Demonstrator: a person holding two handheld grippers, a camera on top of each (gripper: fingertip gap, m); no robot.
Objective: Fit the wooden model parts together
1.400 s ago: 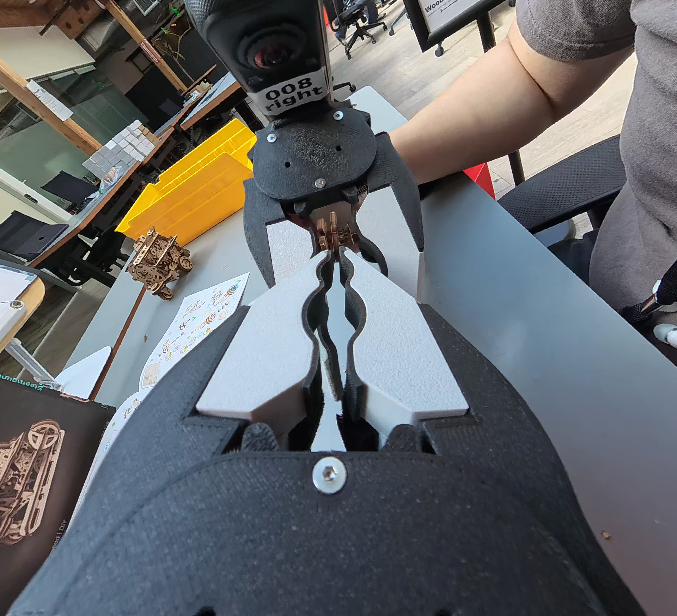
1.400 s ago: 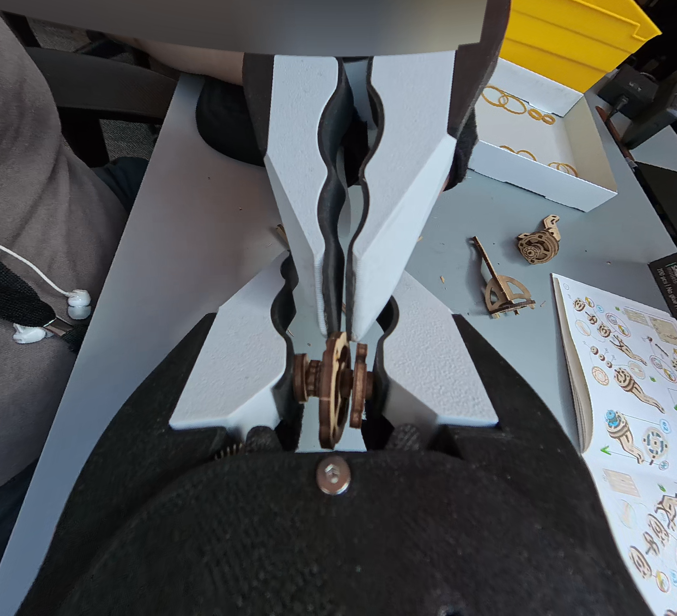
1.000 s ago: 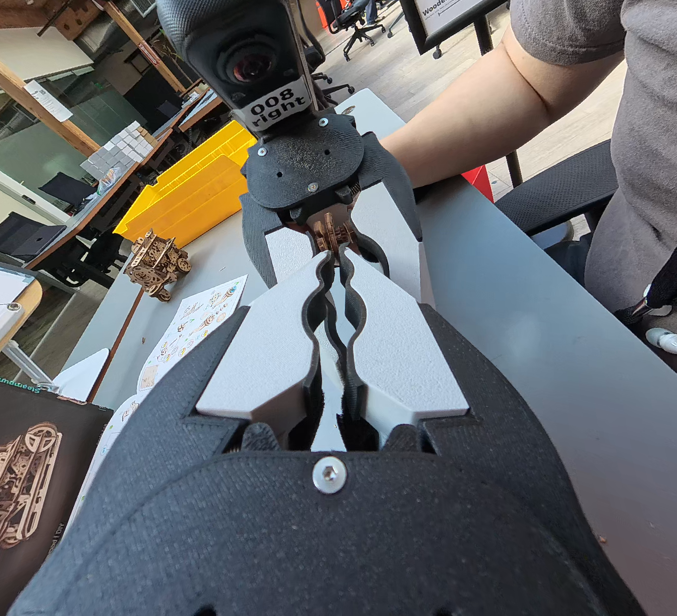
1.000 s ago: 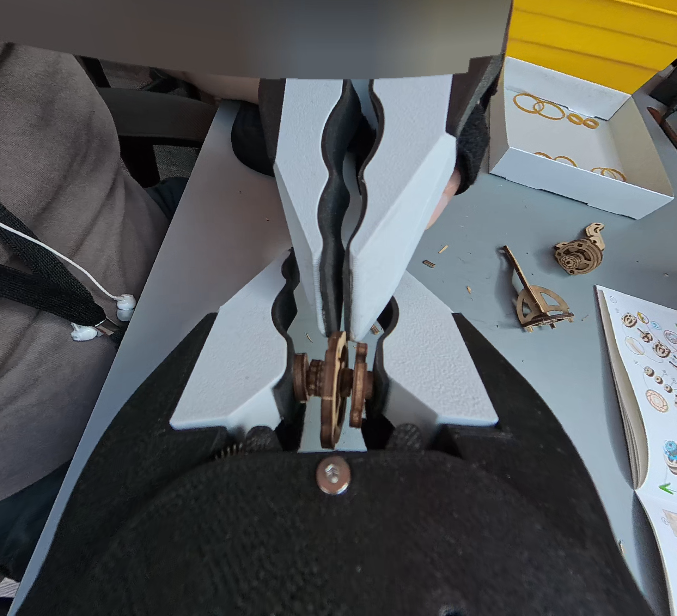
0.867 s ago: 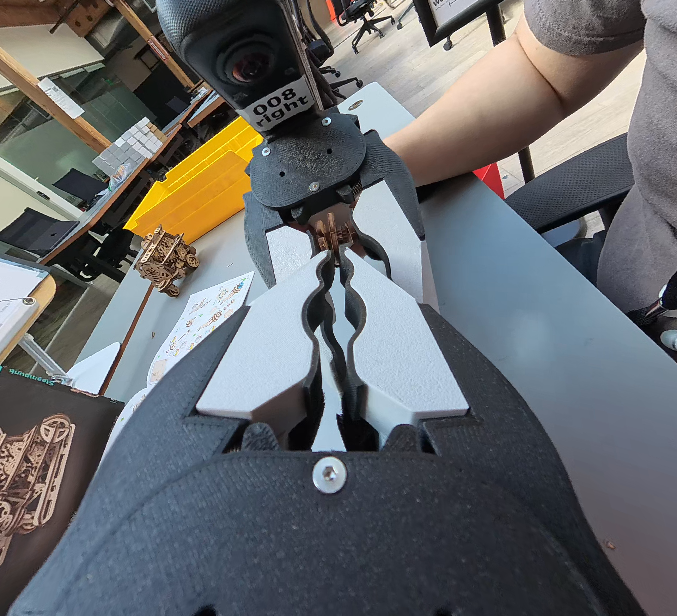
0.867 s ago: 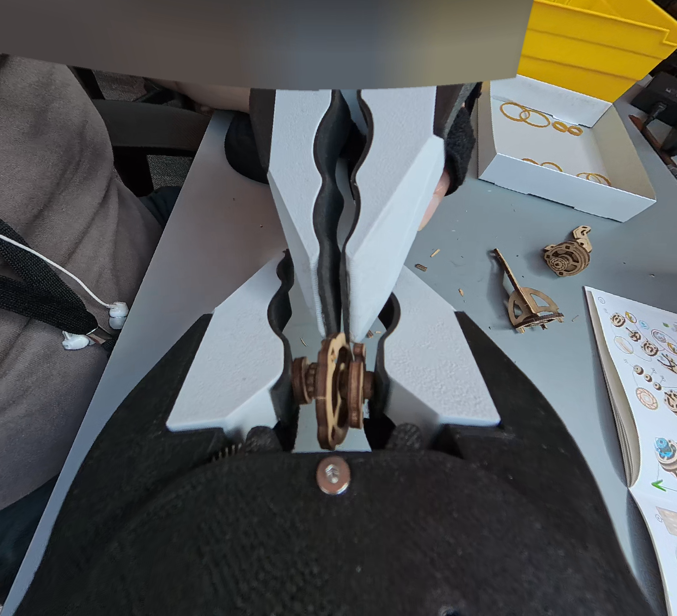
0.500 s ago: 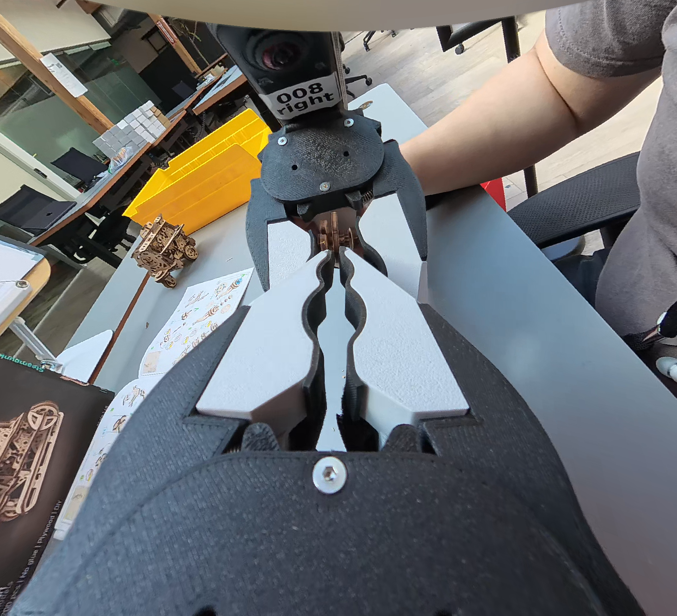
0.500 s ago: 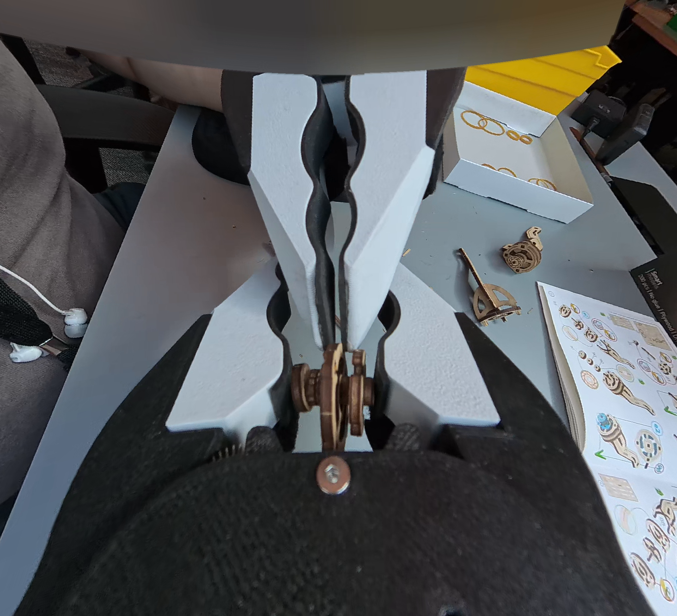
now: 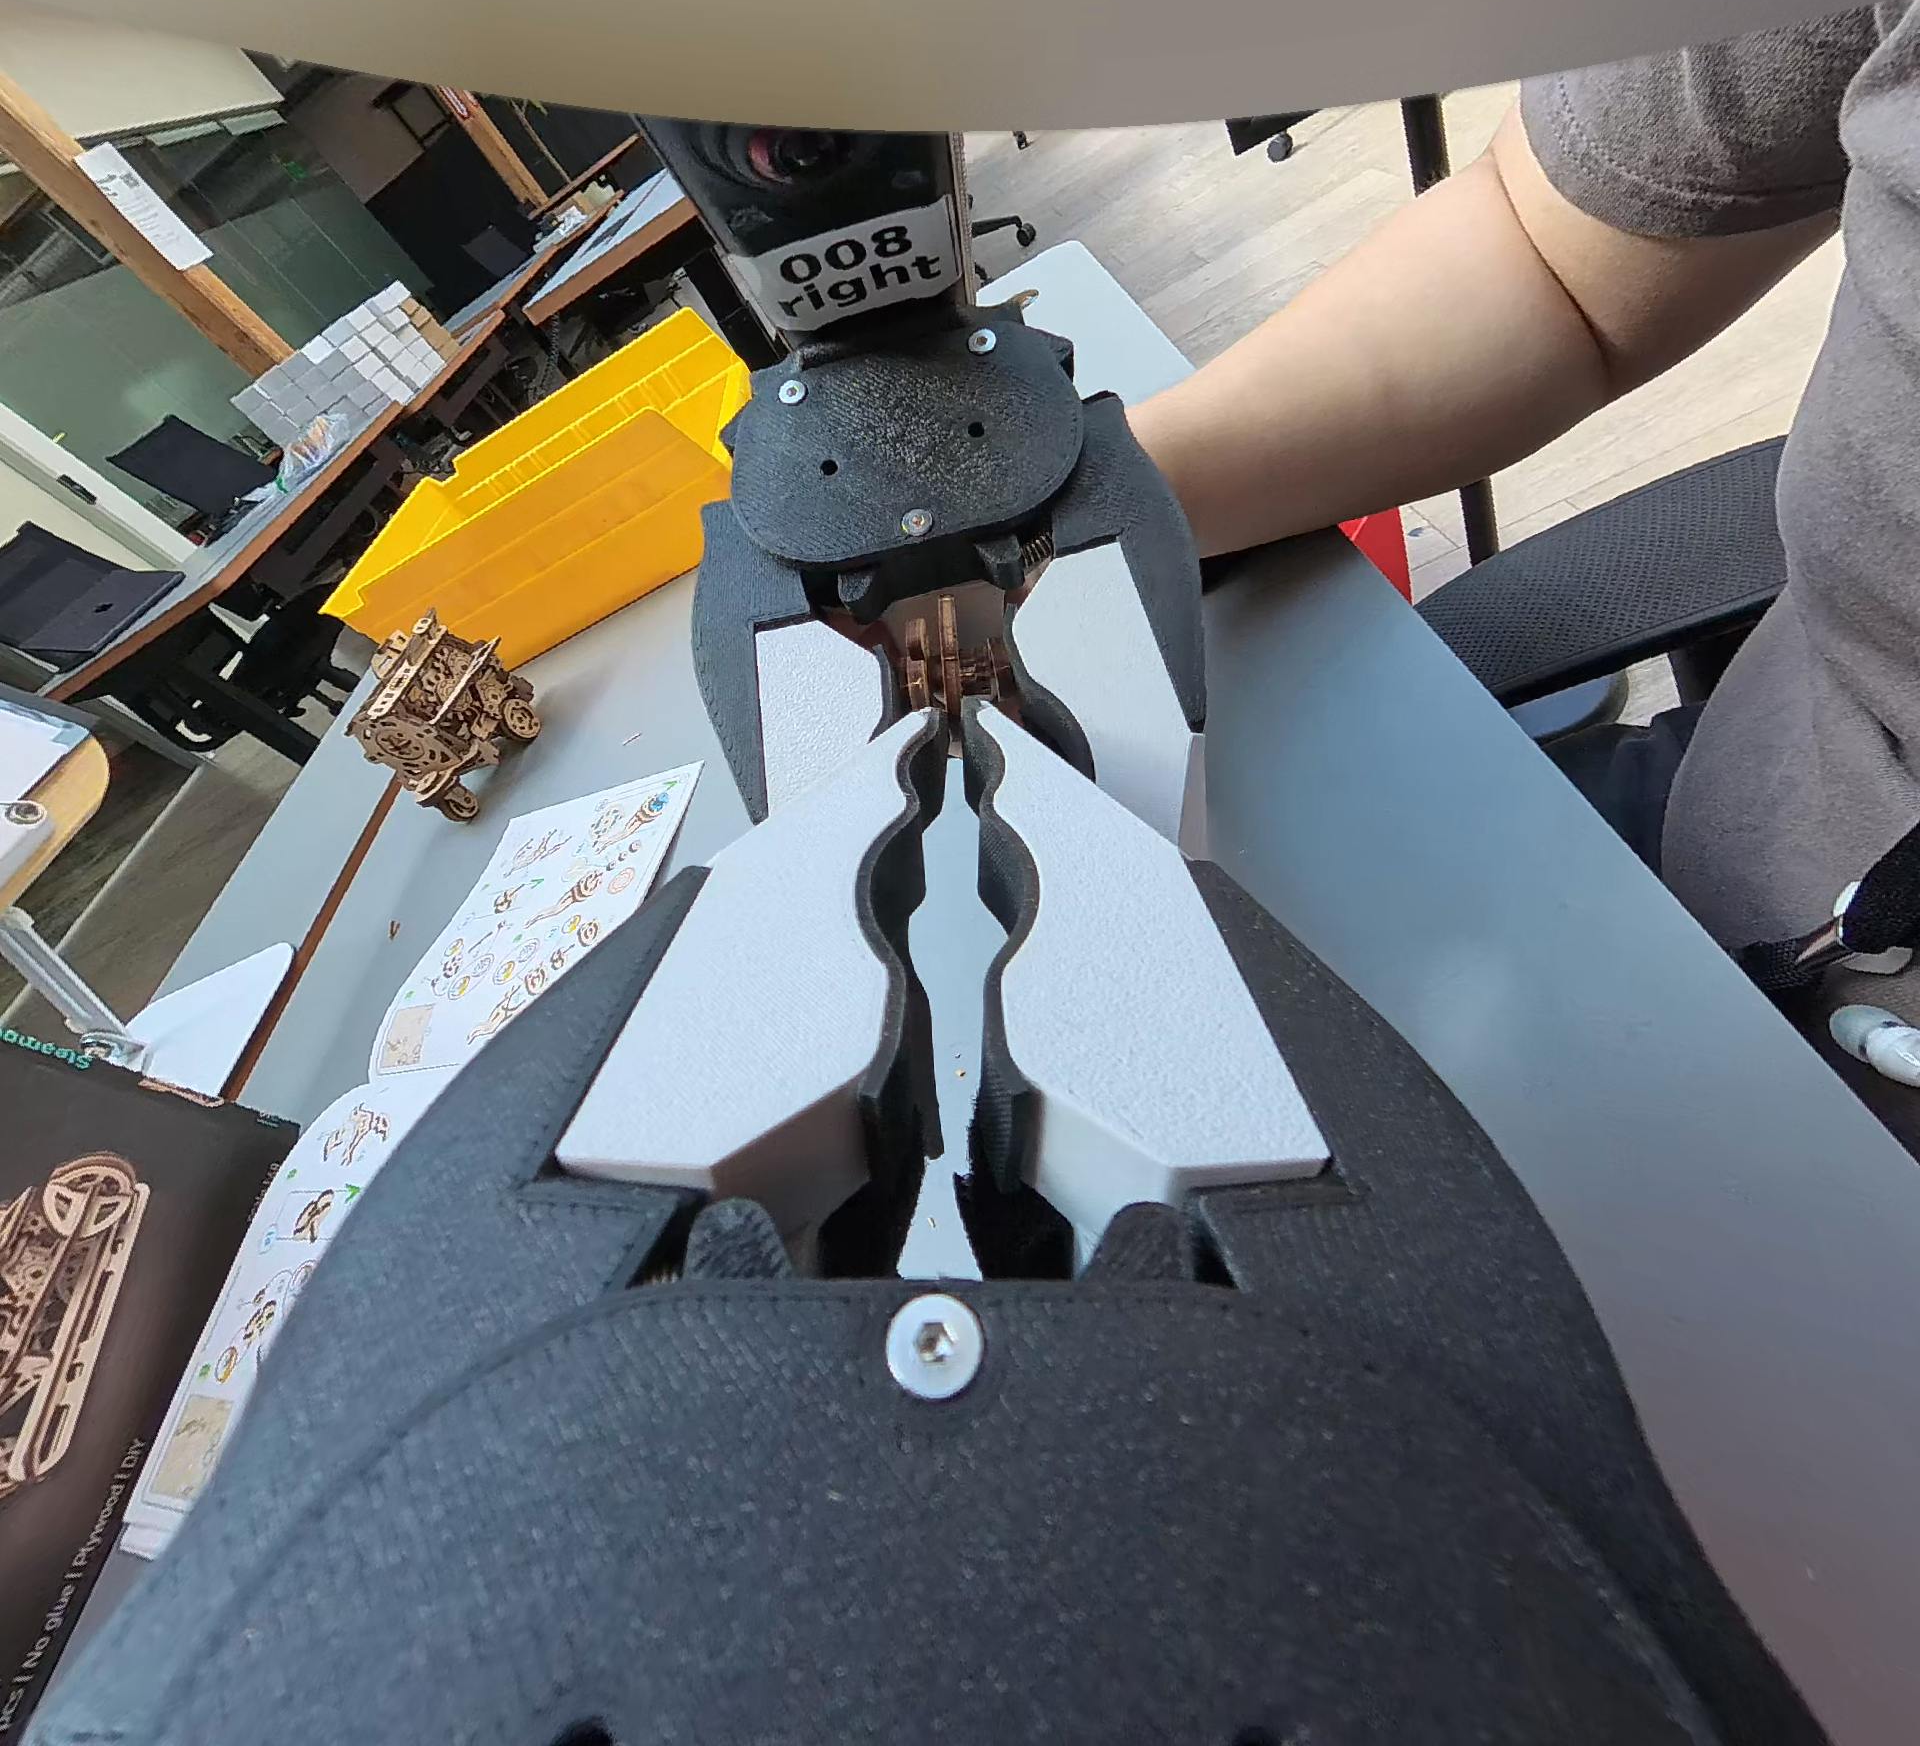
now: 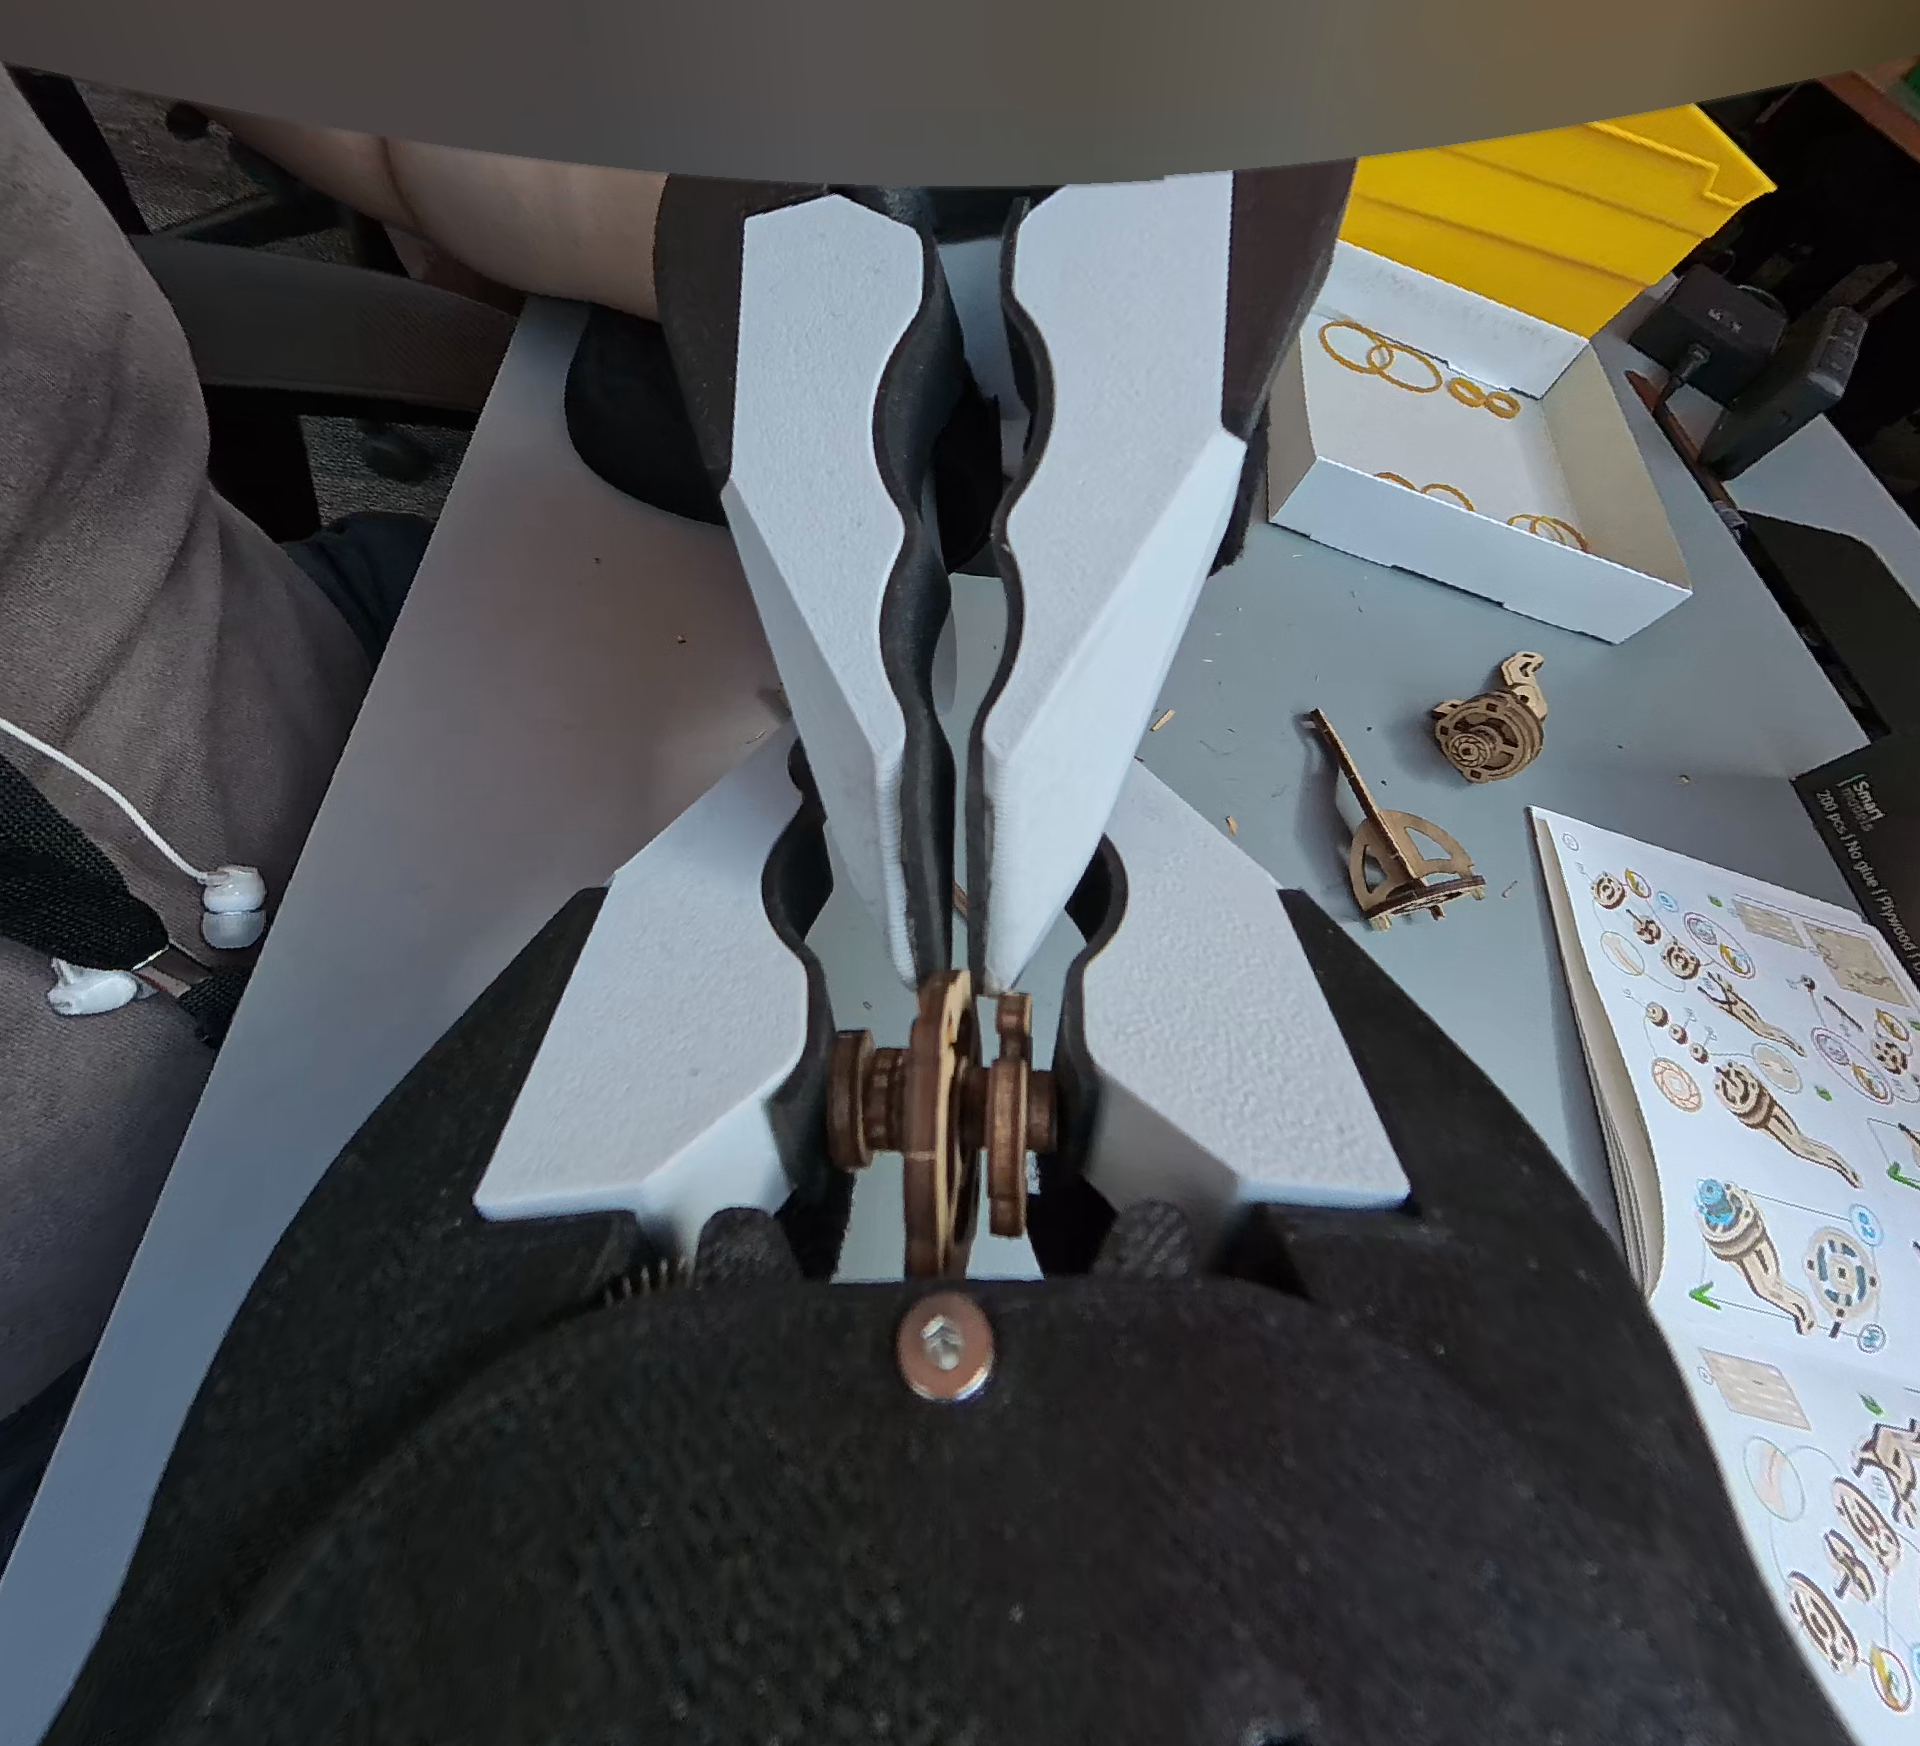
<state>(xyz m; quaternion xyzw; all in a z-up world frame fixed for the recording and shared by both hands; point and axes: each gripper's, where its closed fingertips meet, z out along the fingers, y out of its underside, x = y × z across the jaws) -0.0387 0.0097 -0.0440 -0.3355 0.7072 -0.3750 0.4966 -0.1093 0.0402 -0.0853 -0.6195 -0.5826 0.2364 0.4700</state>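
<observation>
Nose to nose above the table [image 10: 582, 616]

Right gripper [image 10: 940, 1088] clamps the gear assembly [image 10: 940, 1104], axle crosswise between its jaws; left gripper [image 9: 948, 722], tips nearly closed (apparently empty), touches the big disc's edge head-on.

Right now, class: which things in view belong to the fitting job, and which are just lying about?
In the job:
- wooden gear assembly, clamped in the right gripper
- left gripper, tips at its big disc

Lying about:
- finished wooden model
- two loose wooden sub-assemblies
- instruction booklet
- white box
- yellow bins
</observation>
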